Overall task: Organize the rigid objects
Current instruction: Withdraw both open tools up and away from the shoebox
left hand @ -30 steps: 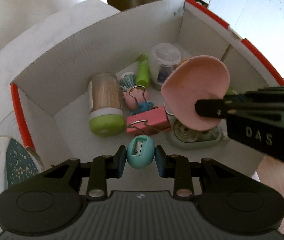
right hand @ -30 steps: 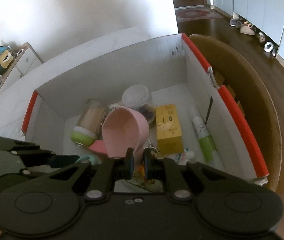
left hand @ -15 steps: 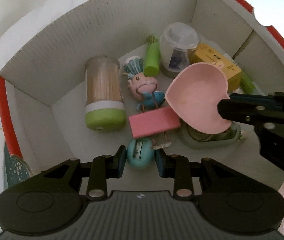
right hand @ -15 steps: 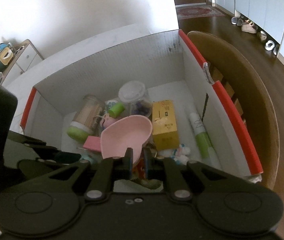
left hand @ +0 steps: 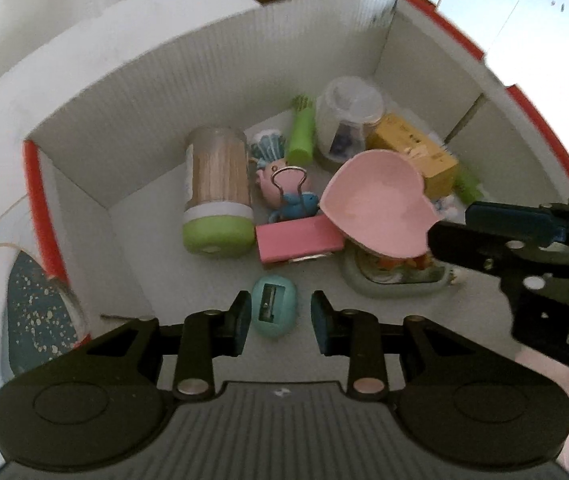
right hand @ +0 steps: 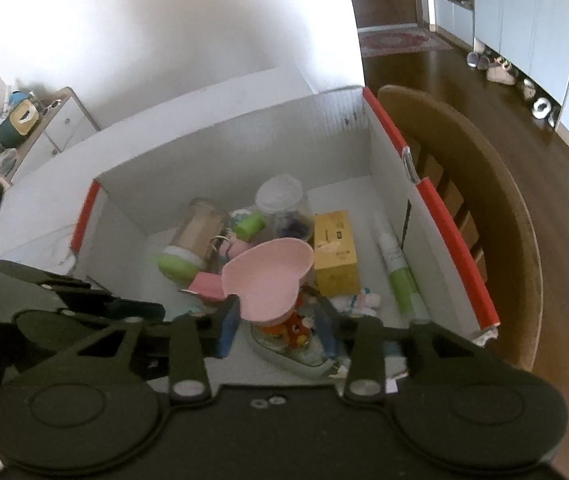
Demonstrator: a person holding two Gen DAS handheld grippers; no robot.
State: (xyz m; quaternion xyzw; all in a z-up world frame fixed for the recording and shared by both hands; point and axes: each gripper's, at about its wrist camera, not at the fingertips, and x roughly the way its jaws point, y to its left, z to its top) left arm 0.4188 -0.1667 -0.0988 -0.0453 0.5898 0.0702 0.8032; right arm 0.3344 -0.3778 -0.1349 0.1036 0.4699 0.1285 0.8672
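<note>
A white cardboard box point(left hand: 164, 80) point(right hand: 224, 152) with red edges holds the objects. A teal egg-shaped pencil sharpener point(left hand: 274, 312) lies on the box floor beneath my left gripper point(left hand: 280, 320), with a gap beside its right side, so the pads do not press on it. A pink heart-shaped dish point(left hand: 376, 212) point(right hand: 264, 280) rests tilted on a grey round holder point(left hand: 396, 284) point(right hand: 296, 354). My right gripper point(right hand: 280, 332) point(left hand: 450, 224) is at the dish's near edge. Its jaws are opening and the pads stand off the rim.
Also in the box: a toothpick jar with a green lid point(left hand: 216, 196), a pink binder clip point(left hand: 298, 238), a small toy figure point(left hand: 288, 196), a green tube point(left hand: 300, 136), a clear jar point(left hand: 348, 120) and a yellow carton point(left hand: 416, 156). A wooden chair point(right hand: 484, 200) stands right of the box.
The right jaws have parted and let go of the pink dish, which now rests on the grey holder. The sharpener has left the left pads and looks smaller and lower.
</note>
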